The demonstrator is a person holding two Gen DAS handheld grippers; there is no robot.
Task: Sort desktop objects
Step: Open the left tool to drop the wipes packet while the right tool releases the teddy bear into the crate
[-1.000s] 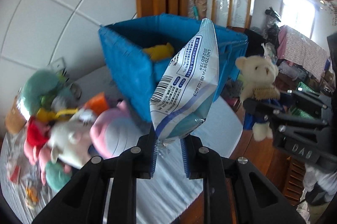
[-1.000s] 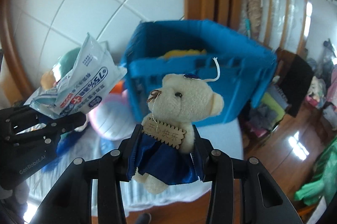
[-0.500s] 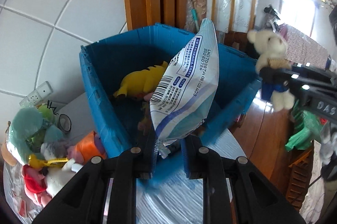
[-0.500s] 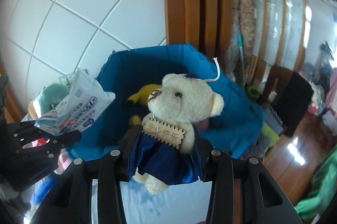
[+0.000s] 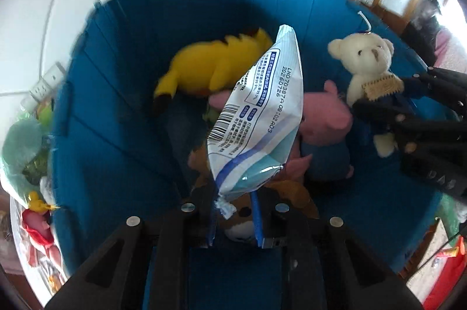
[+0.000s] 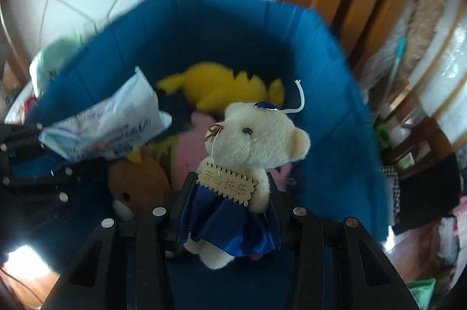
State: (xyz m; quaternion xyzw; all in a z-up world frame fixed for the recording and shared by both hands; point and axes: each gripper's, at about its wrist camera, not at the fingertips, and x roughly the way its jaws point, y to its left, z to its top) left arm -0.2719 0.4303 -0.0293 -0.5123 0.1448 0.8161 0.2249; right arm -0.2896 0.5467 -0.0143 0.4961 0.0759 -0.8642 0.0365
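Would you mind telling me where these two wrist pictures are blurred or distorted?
Left wrist view: the blue bin bulges round from the fisheye, its rim smeared; the white packet stays sharp. Right wrist view: the teddy bear is crisp, the packet and bin rim blurred, dark corners.

Blue bin (image 5: 111, 152) holds plush toys (yellow one (image 5: 213, 67) on top).
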